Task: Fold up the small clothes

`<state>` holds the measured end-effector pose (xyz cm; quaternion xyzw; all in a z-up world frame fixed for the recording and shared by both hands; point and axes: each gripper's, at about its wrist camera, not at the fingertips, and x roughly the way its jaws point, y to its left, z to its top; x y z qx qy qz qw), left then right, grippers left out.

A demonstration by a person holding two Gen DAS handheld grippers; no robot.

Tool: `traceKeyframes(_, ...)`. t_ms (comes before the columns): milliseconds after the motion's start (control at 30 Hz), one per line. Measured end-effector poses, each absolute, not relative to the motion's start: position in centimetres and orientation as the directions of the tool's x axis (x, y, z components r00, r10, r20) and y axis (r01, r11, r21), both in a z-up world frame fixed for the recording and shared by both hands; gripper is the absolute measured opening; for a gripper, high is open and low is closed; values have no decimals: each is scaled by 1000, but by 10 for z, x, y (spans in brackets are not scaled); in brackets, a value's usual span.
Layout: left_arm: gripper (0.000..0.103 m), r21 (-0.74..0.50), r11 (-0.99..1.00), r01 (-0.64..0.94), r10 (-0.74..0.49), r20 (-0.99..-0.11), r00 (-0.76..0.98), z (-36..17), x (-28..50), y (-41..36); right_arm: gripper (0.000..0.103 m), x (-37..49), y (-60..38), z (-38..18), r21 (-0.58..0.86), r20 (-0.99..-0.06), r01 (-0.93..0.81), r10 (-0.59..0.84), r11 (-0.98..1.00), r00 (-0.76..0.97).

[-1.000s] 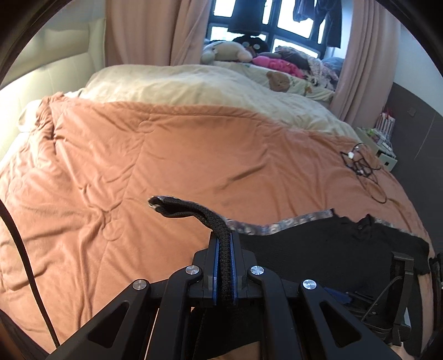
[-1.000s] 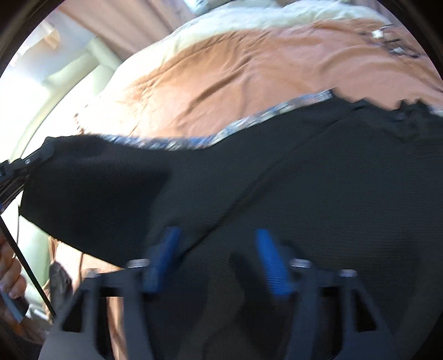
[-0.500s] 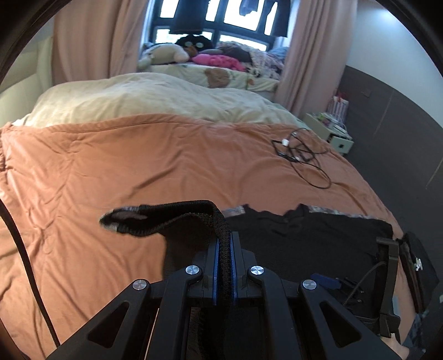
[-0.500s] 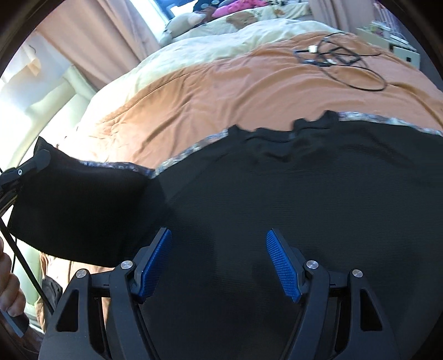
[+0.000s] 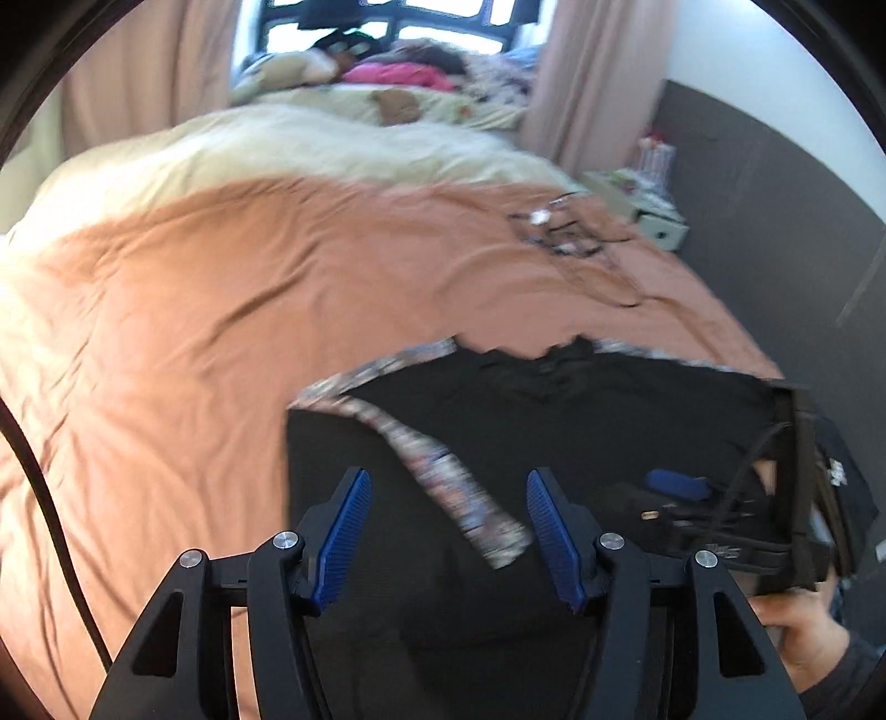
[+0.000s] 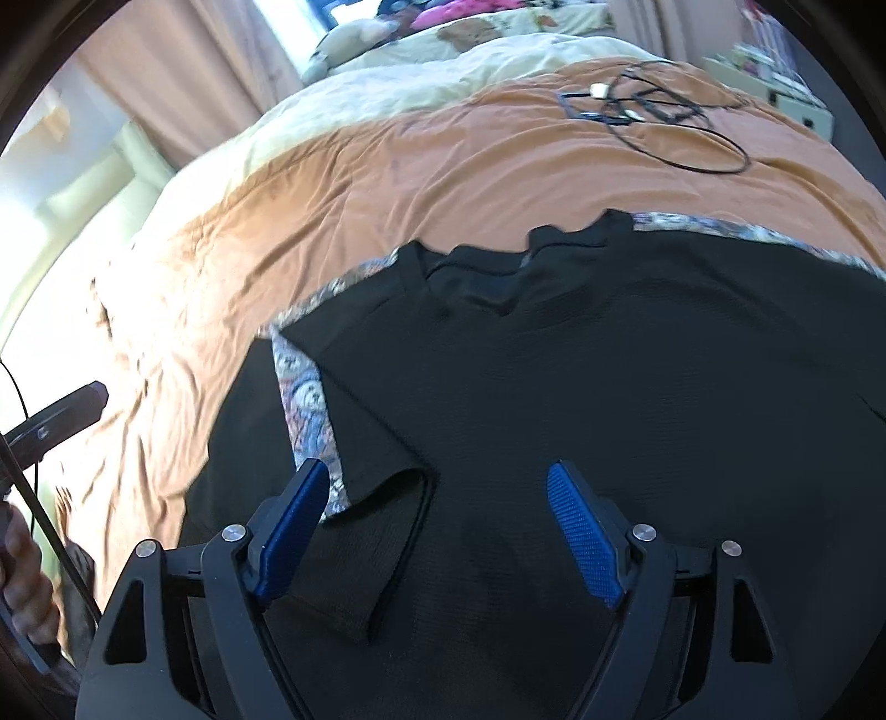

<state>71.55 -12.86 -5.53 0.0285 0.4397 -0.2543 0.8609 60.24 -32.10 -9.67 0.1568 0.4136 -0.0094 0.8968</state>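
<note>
A wide bed with a rumpled orange quilt [image 5: 249, 310], pinkish curtains [image 5: 587, 77] framing a bright window [image 5: 421, 22], dark grey wall [image 5: 764, 210] beside.

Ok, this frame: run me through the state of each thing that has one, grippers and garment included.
Left gripper: open, jaws have just been opening, nothing pinched.
Right gripper: open, jaws just widened further, hovering over the shirt.
Black shirt: flat on the bed, left sleeve folded inward over the body.
Patterned cloth: under the shirt, edge showing.
Orange duvet: spread out, wrinkled.
Cables: loose tangle on the duvet.
</note>
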Motion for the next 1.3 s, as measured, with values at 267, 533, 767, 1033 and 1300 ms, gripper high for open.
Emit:
traceKeyframes(267, 37, -120, 925, 361, -284, -850, 444, -113, 726, -77, 80, 621, -272, -112, 109, -775, -3, 87, 994, 625)
traceKeyframes(533, 36, -93, 935, 343, -229, -896, 381, -156, 724, -52, 80, 648, -222, -145, -83, -839, -72, -31, 994, 543)
traceKeyframes(767, 35, -102, 939, 328, -221, -911, 350, -181, 725, -40, 80, 673, -251, -132, -225, -767, 124, -254, 966, 589)
traceKeyframes(1033, 36, -120, 935, 334, -241, -906, 348, -178, 724, -34, 80, 656, -319, -116, 2, -782, 277, -171, 961, 599)
traceKeyframes(1300, 36, -90, 924, 372, -217, -923, 316, -182, 712, -29, 53, 652, -321, -129, 204, -813, 140, 88, 969, 575)
